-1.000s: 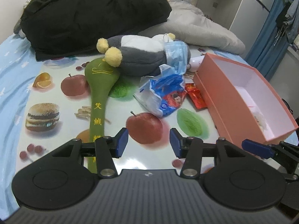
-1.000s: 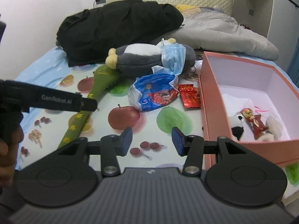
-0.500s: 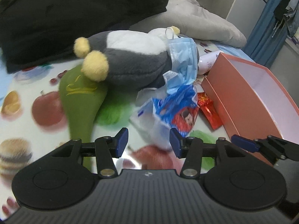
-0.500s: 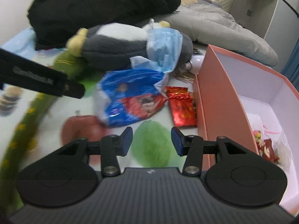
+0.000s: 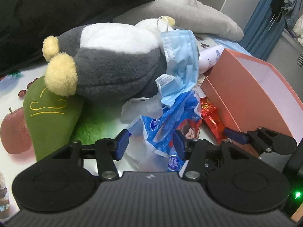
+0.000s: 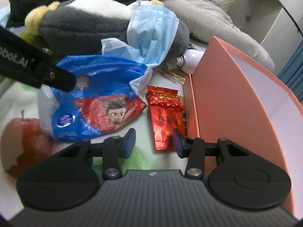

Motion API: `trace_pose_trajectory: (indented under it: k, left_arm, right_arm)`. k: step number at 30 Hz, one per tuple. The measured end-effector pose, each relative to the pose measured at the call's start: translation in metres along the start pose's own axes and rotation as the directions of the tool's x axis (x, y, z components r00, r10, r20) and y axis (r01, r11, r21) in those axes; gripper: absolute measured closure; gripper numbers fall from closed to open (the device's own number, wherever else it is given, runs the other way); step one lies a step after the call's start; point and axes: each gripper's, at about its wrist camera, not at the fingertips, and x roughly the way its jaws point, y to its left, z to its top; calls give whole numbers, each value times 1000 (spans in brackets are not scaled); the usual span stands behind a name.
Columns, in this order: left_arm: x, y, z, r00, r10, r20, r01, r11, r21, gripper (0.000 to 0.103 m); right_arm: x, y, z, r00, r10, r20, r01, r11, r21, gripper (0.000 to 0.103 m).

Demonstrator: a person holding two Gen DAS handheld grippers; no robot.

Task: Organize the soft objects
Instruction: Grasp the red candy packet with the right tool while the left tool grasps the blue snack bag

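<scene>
Left tongs [image 5: 149, 144] have just been opening, right tongs [image 6: 153, 141] closing, both empty; the slippery blue snack bag [image 6: 94, 98] and red foil packet [image 6: 165, 119] could slide away.

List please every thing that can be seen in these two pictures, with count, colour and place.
plush penguin: 1, grey, white, yellow feet; lying at back
face mask: 1, light blue; draped on penguin
plastic bag: 1, blue and red; in front of penguin
foil packet: 1, red; beside box
box: 1, pink; right side
green cushion: 1; left, under penguin's feet
bottle: 1, white; behind box
black coat: 1; far back
left claw: open, at bag
right claw: open, at packet
</scene>
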Motion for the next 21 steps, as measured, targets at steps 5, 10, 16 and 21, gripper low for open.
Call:
trace_pose_trajectory:
  k: [5, 10, 16, 21]
  left_arm:
    - [2, -2, -1, 1000, 19, 0, -19, 1000, 6, 56]
    - [0, -4, -1, 1000, 29, -2, -29, 1000, 5, 79]
    - [-10, -6, -2, 999, 43, 13, -43, 999, -6, 92]
    - [-26, -6, -6, 998, 61, 24, -60, 998, -24, 94]
  right_arm:
    - [4, 3, 2, 1000, -28, 9, 29, 999, -41, 69]
    - [6, 4, 2, 999, -49, 7, 49, 997, -62, 84]
    - [-4, 8, 2, 999, -30, 18, 31, 997, -71, 96]
    - [-16, 5, -1, 1000, -18, 21, 19, 998, -67, 98]
